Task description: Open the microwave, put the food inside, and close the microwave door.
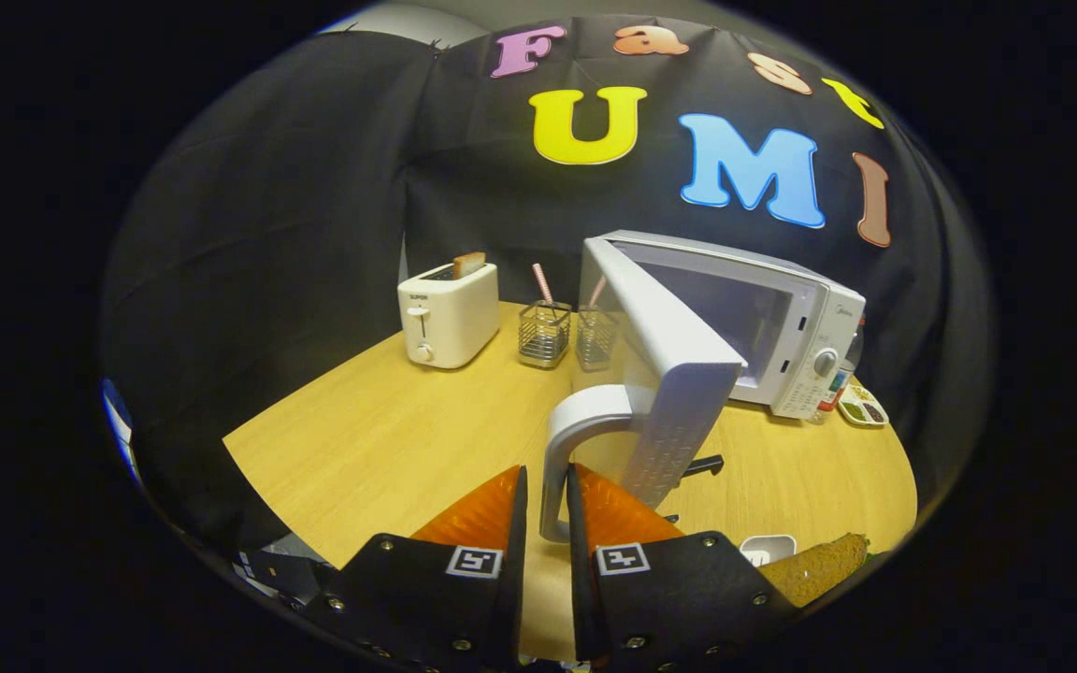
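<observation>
The tool (547, 500) is seen clenched on the door handle (565, 447) of the microwave (782, 318), one finger pressed on each side of the handle's upright bar. The grip looks chosen so that the door (665, 374) can be swung on its hinge, and the door is already held well out from the cavity (735, 322), which is laid open and looks bare inside. The opening step is therefore judged nearly done. The food, what appears to be a sandwich (819, 565), is found on the worktop (389, 439) just to the right of the fingers, beside a small white dish (768, 547), near enough to be picked up once the handle is let go.

The worktop is of pale wood grain with a rounded front edge. Beyond the fingers a white toaster (448, 313) with a slice of toast (468, 264) risen from its slot is set at the back, and two wire holders (544, 332) with striped straws are placed between it and the microwave. A compartment tray (863, 407) is tucked beside the microwave's control panel. The booth is closed in by black cloth
</observation>
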Available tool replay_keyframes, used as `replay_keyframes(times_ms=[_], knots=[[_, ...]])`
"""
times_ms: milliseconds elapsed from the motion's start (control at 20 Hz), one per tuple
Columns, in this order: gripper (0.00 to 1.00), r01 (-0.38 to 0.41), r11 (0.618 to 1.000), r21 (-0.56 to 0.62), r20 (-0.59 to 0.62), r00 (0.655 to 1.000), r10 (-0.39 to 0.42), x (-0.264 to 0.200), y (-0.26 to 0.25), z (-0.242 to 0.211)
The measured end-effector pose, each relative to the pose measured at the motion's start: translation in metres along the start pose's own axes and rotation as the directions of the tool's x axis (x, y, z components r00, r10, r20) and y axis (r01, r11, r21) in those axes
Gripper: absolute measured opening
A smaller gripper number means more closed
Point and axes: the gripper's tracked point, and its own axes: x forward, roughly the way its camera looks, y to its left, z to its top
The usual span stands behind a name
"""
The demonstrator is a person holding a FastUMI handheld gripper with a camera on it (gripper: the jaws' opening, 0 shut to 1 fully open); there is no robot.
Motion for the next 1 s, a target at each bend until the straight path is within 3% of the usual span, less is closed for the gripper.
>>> replay_keyframes(times_ms=[150,300,650,750,800,900,1000], knots=[[0.22,-0.017,0.999,-0.03,0.001,1.0,0.017,-0.002,0.014,0.0],[0.24,-0.115,0.993,0.03,0.018,0.993,0.115,-0.01,0.038,0.005],[0.29,-0.238,0.969,0.07,0.123,0.966,0.229,-0.068,0.055,0.038],[0.44,-0.265,0.962,0.067,0.144,0.957,0.253,-0.086,0.052,0.042],[0.66,-0.275,0.959,0.069,0.15,0.953,0.262,-0.093,0.048,0.043],[0.87,-0.306,0.948,0.087,0.163,0.943,0.289,-0.106,0.042,0.044],[0.98,-0.304,0.948,0.097,0.171,0.943,0.285,-0.114,0.025,0.048]])
